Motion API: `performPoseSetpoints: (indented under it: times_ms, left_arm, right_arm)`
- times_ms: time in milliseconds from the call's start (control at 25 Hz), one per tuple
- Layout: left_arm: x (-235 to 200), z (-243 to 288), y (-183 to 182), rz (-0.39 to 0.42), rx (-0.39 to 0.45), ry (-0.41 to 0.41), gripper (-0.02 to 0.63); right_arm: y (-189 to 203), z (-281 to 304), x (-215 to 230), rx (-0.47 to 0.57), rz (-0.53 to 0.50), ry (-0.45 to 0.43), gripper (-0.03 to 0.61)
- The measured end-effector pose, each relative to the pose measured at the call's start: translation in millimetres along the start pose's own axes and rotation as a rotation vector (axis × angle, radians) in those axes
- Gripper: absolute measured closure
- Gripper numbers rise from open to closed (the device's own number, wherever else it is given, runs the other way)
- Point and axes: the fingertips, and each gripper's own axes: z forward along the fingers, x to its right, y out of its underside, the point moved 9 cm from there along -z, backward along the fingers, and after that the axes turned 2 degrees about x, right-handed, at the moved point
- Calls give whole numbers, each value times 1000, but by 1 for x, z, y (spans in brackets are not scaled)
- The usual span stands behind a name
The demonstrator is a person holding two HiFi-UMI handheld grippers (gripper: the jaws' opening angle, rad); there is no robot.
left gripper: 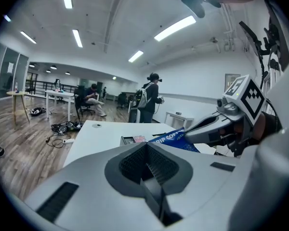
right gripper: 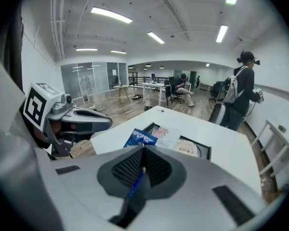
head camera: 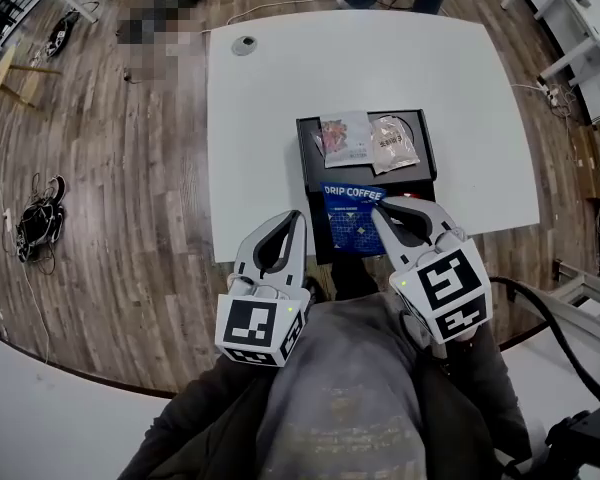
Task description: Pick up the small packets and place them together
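Where the person's grey sleeves fill the bottom of the head view, both grippers reach out over the near edge of the white desk (head camera: 280, 118). The left gripper (head camera: 292, 220) hangs just left of the black tray (head camera: 308, 163); its fingers are pressed together with nothing between them. The right gripper (head camera: 381, 208) stands at the tray's near right, and its fingers pinch the blue coffee packet (head camera: 350, 223) at the packet's upper right corner. In the right gripper view the packet (right gripper: 140, 137) shows as a thin blue strip running down the seam between the fingers, with its printed end sticking out past the tips. From the left gripper view it (left gripper: 171, 138) juts out leftward from the right fingers, tilted.

The blue packet and the right gripper cover the near half of the tray, so whether the packet's lower edge touches the tray cannot be told. In the tray's far half lie a pink-and-white packet (head camera: 345, 138) and a pale silvery packet (head camera: 392, 143), side by side and close together; their print is too small to read.

Farther on, a round grey cap (head camera: 244, 45) sits in the desk near its far left corner. Past the desk a standing person with a backpack (left gripper: 151, 97) is cut down to legs in the head view. A seated person (left gripper: 92, 97) is farther back. Cables (head camera: 40, 218) lie on the wooden floor at the left.
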Motion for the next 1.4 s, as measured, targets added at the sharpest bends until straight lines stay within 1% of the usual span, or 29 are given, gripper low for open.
performPoseSetpoints:
  times_ms: [160,320,520,680,880,1080,1120,1400]
  left_arm:
    - [-2,4,-6,0,19,-12,611]
    - [-4,17,-10,-12,19,-35,611]
    - [-12,37,-14,-35,-11,-77,611]
    - [-21,51,-13,-48,-38,-111,611]
    - [-31,61,-7,-68,-64,-138,611]
    - [-33,65,-4,-75,-83,-149,611]
    - [-34,66,-4,-76,-85,-151,611]
    - [-32,63,-3,-72,-83,-143,611]
  right_arm:
    - [-12,-7,23,34,13,48,568]
    - [-22,-6,58,44,28,90,568]
    - [-26,10,107,6,59,95,568]
    - [-20,35,130,-46,84,77,566]
    - [-12,58,141,-91,115,82,546]
    - [-7,68,149,-109,119,100,507]
    - [-7,69,149,-106,118,103,485]
    - [-12,60,150,-74,109,172,485]
